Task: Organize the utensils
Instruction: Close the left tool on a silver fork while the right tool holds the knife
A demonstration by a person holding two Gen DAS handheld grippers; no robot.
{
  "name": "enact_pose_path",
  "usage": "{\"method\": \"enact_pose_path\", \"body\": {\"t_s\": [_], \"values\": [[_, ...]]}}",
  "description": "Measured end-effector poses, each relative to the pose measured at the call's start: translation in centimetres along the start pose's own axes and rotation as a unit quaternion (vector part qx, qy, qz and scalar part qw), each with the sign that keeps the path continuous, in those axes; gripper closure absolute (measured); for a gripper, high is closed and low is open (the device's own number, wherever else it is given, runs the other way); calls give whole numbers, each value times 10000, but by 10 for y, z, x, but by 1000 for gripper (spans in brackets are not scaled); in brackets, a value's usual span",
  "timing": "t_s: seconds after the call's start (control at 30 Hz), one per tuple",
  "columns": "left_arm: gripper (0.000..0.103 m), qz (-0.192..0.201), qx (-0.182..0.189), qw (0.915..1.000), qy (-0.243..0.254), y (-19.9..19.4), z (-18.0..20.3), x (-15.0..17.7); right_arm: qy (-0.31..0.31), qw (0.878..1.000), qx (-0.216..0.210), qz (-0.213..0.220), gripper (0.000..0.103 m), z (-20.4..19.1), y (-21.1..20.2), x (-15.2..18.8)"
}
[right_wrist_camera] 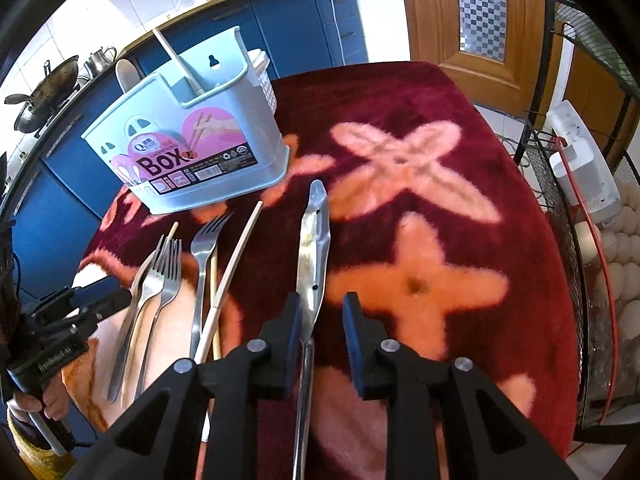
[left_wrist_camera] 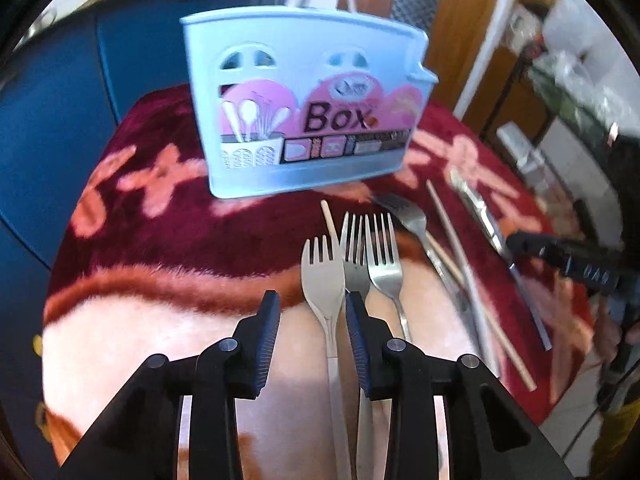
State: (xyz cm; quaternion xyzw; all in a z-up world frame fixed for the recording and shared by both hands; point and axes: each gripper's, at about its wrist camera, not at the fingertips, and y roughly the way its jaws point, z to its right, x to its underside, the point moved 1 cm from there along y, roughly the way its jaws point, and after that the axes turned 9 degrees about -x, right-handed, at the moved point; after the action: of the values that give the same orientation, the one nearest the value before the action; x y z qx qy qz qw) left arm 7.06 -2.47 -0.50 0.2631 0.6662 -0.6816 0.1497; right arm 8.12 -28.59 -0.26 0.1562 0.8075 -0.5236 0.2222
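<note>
A pale blue plastic cutlery caddy (left_wrist_camera: 304,108), its front carrying a pink label printed "Box" and small arched cut-outs, stood upright at the far side of a plush maroon tablecloth with salmon flower shapes (left_wrist_camera: 168,232) in the left wrist view. Nearer the camera, three forks lay side by side with tines pointing toward the caddy: a matte off-white fork (left_wrist_camera: 322,276) beside two polished steel forks (left_wrist_camera: 374,256), with a fourth steel fork (left_wrist_camera: 412,216) angled off to their right among pale wooden chopsticks (left_wrist_camera: 452,232). The left gripper (left_wrist_camera: 312,320), black-armed with ribbed blue pads, stood partly open, the off-white fork's neck lying between its pads without being pinched. In the right wrist view, the caddy (right_wrist_camera: 192,148) sat at the upper left of the cloth (right_wrist_camera: 500,240), a chopstick (right_wrist_camera: 176,60) and a white spoon handle (right_wrist_camera: 127,74) poking from its compartments. A long, flat, shiny metal utensil with a pointed tip (right_wrist_camera: 314,240) lay lengthwise on the pile, its narrow handle passing between the pads of the right gripper (right_wrist_camera: 322,320), which stood partly open with the left pad close against it and the other clear. The forks (right_wrist_camera: 164,276) and chopsticks (right_wrist_camera: 236,264) lay to its left.
</note>
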Motion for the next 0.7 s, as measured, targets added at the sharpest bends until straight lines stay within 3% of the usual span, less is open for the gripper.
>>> {"method": "enact_pose_path", "body": {"t_s": [0.47, 0.57, 0.7], "values": [[68, 42, -327, 9988, 366, 17, 9, -13, -54, 9999, -33, -124, 79, 2, 13, -4], [68, 114, -42, 9996, 259, 18, 3, -17, 12, 9997, -165, -179, 79, 4, 20, -10], [70, -22, 600, 9979, -223, 27, -12, -22, 71, 9994, -253, -218, 79, 5, 24, -14]]}}
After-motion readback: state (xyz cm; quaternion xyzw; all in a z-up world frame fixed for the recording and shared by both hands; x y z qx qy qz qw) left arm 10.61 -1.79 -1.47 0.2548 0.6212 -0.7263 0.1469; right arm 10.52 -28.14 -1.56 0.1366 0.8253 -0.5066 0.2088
